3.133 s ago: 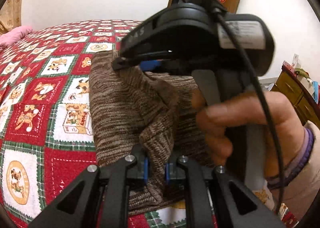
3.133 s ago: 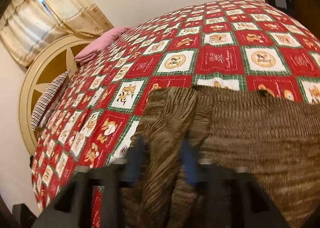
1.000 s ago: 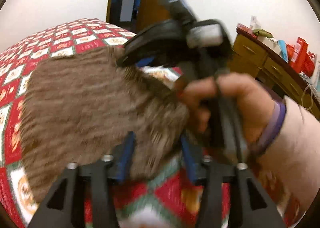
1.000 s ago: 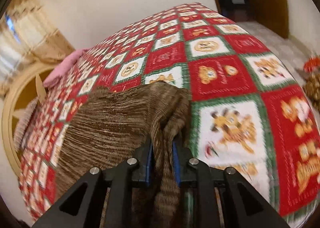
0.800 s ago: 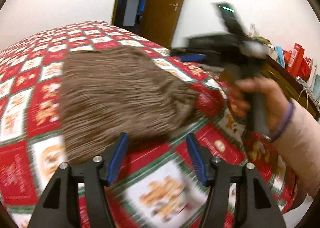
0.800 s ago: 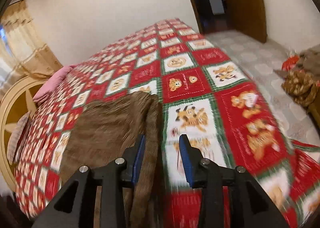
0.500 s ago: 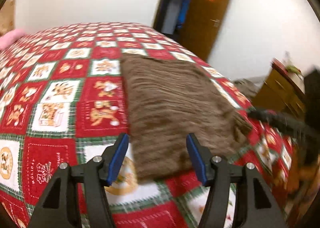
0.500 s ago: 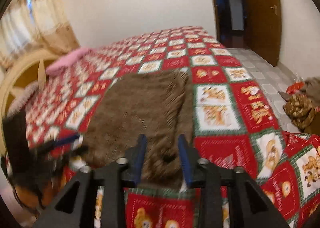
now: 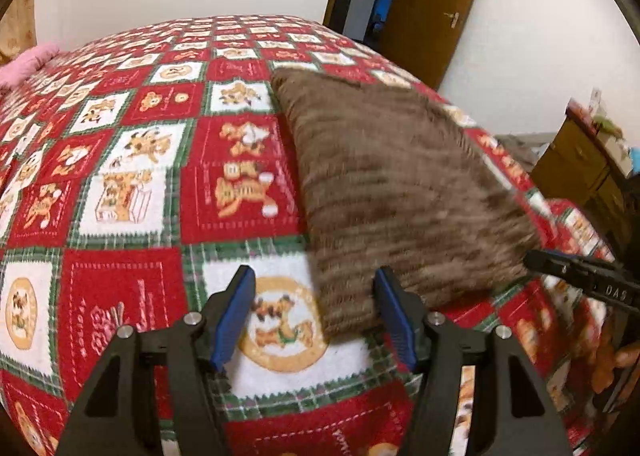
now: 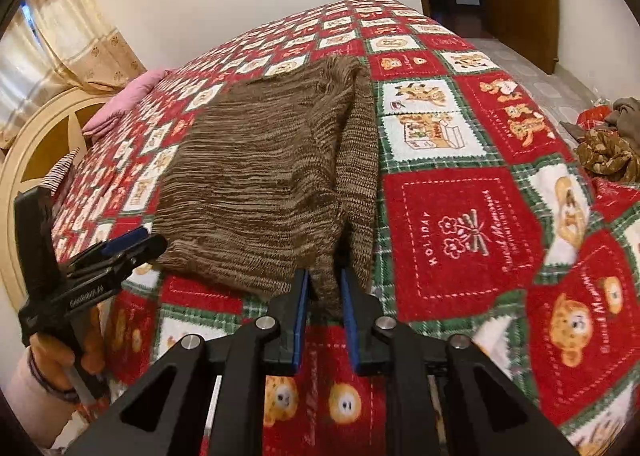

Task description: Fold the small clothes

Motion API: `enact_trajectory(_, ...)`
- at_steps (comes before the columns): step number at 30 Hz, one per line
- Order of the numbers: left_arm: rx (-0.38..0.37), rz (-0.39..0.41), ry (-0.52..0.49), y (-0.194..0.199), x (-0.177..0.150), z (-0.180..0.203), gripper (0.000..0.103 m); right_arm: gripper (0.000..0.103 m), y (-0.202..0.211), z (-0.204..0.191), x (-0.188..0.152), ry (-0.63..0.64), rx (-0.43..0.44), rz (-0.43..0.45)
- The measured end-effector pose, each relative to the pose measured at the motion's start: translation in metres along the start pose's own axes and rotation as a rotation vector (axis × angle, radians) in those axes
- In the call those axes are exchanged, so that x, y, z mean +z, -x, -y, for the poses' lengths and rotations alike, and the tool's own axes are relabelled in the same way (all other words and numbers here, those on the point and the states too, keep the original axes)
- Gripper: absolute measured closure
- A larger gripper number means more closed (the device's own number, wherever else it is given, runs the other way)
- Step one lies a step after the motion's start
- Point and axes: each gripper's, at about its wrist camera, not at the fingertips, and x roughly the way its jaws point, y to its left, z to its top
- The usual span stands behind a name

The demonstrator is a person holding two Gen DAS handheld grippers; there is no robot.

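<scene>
brown knit sweater [image 10: 256,176] lies lengthwise away; right hand-held gripper [image 10: 323,296] pinches its near edge.

Black gripper [image 9: 314,306] frames, blue jaws, silver screws, pale sleeve [image 10: 24,396].

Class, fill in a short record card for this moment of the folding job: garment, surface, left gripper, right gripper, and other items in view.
garment: brown knitted sweater, lying folded on the bed
surface: red, white and green patchwork bedspread with teddy bear panels
left gripper: fingers apart, a near corner of the sweater between them but not pressed
right gripper: fingers closed on the sweater's near edge
other items: pink pillow, brown door, clothes heap on the floor
</scene>
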Motion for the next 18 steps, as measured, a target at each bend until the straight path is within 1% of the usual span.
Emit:
enact_trajectory(2, -0.029, 0.031, 0.028, 0.004, 0.016, -0.003, 0.039, 0.085, 0.012, -0.002, 0.011, -0.006, -0.008, 0.041)
enact_trajectory(3, -0.040, 0.045, 0.038, 0.005, 0.025, -0.003, 0.039, 0.077, 0.018, -0.004, 0.018, 0.001, -0.003, 0.080)
enact_trajectory(4, -0.045, 0.056, 0.043, 0.005, 0.034, -0.002, 0.039, 0.056, 0.023, -0.005, 0.025, 0.007, 0.002, 0.113)
enact_trajectory(5, -0.044, 0.068, 0.047, 0.003, 0.044, 0.000, 0.039, 0.041, 0.025, -0.007, 0.031, 0.010, 0.004, 0.135)
enact_trajectory(6, -0.047, 0.077, 0.047, 0.000, 0.056, 0.004, 0.038, 0.021, 0.025, -0.008, 0.040, 0.009, 0.005, 0.154)
enact_trajectory(8, -0.046, 0.078, 0.041, -0.010, 0.077, 0.014, 0.031, 0.019, 0.017, -0.007, 0.060, 0.007, 0.005, 0.188)
enact_trajectory(10, -0.021, 0.070, 0.047, -0.027, 0.096, 0.021, 0.031, 0.019, -0.004, -0.004, 0.081, 0.006, 0.007, 0.163)
enact_trajectory(12, -0.027, 0.051, 0.042, -0.046, 0.108, 0.026, 0.031, 0.019, -0.024, 0.002, 0.098, -0.001, -0.003, 0.142)
enact_trajectory(13, -0.013, 0.042, 0.032, -0.055, 0.111, 0.028, 0.031, 0.019, -0.036, 0.005, 0.107, -0.008, -0.010, 0.133)
enact_trajectory(15, 0.042, 0.021, 0.017, -0.074, 0.108, 0.028, 0.031, 0.019, -0.052, 0.013, 0.117, -0.021, -0.021, 0.127)
enact_trajectory(17, 0.085, -0.003, 0.005, -0.090, 0.098, 0.022, 0.029, 0.019, -0.071, 0.017, 0.121, -0.024, -0.002, 0.107)
enact_trajectory(18, 0.089, -0.003, 0.005, -0.095, 0.092, 0.020, 0.023, 0.019, -0.081, 0.017, 0.119, -0.020, -0.004, 0.094)
